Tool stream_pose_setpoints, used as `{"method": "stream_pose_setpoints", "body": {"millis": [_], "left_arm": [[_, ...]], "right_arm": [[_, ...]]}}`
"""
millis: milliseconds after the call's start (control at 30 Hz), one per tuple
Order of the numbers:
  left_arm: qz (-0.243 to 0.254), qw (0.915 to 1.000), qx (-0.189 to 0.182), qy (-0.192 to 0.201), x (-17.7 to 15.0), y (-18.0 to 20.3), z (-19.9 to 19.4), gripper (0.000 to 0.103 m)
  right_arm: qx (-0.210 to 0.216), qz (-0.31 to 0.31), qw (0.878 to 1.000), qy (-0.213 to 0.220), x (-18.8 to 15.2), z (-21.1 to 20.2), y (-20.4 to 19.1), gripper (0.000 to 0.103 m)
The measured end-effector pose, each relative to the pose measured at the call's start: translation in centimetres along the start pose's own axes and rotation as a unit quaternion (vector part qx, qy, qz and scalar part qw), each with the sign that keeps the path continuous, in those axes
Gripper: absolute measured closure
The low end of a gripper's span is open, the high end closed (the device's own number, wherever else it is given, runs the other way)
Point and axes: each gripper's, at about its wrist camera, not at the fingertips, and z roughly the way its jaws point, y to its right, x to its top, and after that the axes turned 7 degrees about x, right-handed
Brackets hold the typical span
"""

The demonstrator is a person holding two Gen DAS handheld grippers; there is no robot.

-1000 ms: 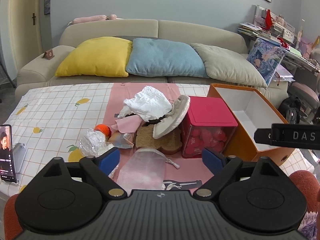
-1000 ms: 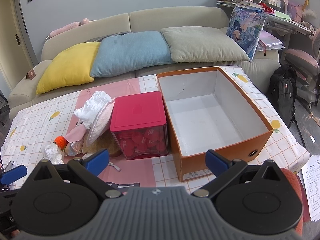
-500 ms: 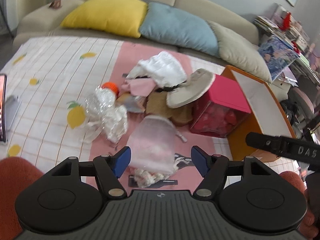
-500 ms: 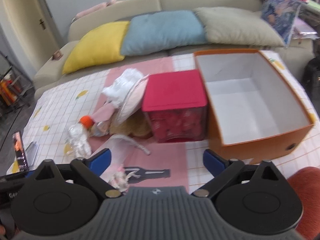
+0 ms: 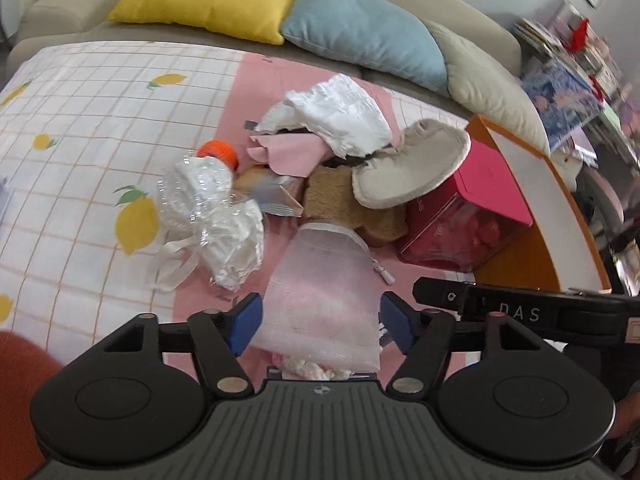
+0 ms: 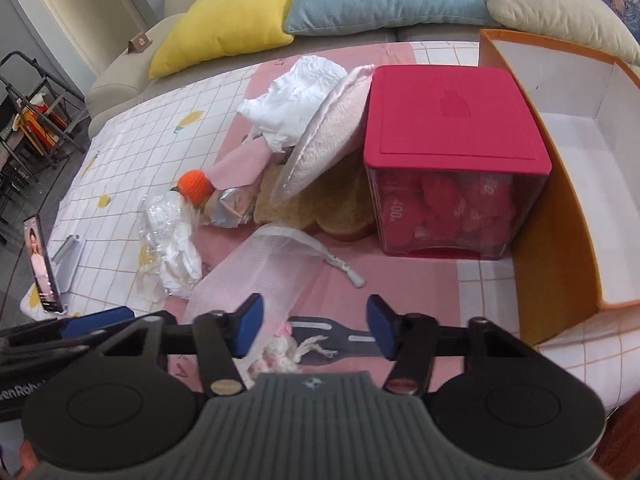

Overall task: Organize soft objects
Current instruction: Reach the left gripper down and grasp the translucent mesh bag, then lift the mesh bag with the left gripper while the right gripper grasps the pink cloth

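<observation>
Both my hands had tipped down toward the worktop and come in low over the near end of the heap, and the jaws of both grippers had just been narrowing from their widest, the right far more than the left. I took that to mean the reaching was done and the first grasp was about to be made, though nothing had yet been lifted. The thing in question, a translucent pink mesh drawstring pouch with a fluffy pink-and-white tuft spilling from its near mouth, lay flat on the pink stripe of the cloth, in front of the brown toast-shaped cushion and just beside the crumpled clear plastic bag. My left gripper straddled it, the blue pads standing right at the pouch's two sides, still fairly wide; I could not tell whether they were pressing the mesh or only brushing it. My right gripper was about half open with nothing gripped: one pad overlapped the pouch's lower edge in its view, while the gap framed the tuft and a grey strap on the cloth. The open orange cardboard box with a white inside, past the red-lidded clear container, looked the likely place for the pouch, and it was empty as far as I saw.
</observation>
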Motion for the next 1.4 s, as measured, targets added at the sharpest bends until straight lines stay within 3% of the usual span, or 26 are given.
{"method": "stream_pose_setpoints", "body": {"millis": [100,433,533,600,633,767,867,1133,1400], "left_arm": [[0.016,0.9998,-0.007,0.0,0.3,0.7,1.7,0.013],[0.083,0.9959,0.026,-0.025,0.9,3.6,5.9,0.014],[0.118,0.9917,0.042,-0.027,0.5,4.5,6.7,0.025],[0.138,0.9886,0.053,-0.027,0.3,4.9,7.2,0.045],[0.143,0.9877,0.057,-0.025,0.2,4.9,7.3,0.049],[0.141,0.9887,0.051,-0.006,0.3,4.6,6.7,0.088],[0.141,0.9886,0.05,0.016,0.5,4.5,6.1,0.101],[0.098,0.9931,0.025,0.06,0.9,3.4,3.3,0.103],[0.027,0.9935,0.025,0.108,1.8,1.0,-1.3,0.103]], "right_arm": [[-0.015,0.008,1.0,-0.005,-0.1,0.1,0.9,0.052],[-0.065,0.03,0.997,-0.015,-0.6,0.9,3.1,0.053],[-0.07,0.034,0.997,-0.014,-0.5,0.9,3.3,0.046],[-0.074,0.027,0.997,-0.013,-0.6,1.0,3.2,0.046],[-0.074,0.022,0.997,-0.013,-0.6,1.0,3.1,0.046],[-0.074,0.007,0.997,-0.014,-0.7,1.3,2.6,0.046],[-0.075,-0.001,0.997,-0.012,-0.8,1.3,2.3,0.046],[-0.074,-0.027,0.997,0.008,-0.7,0.4,1.4,0.046],[-0.02,-0.1,0.994,0.037,0.1,-0.9,-1.6,0.054]]}}
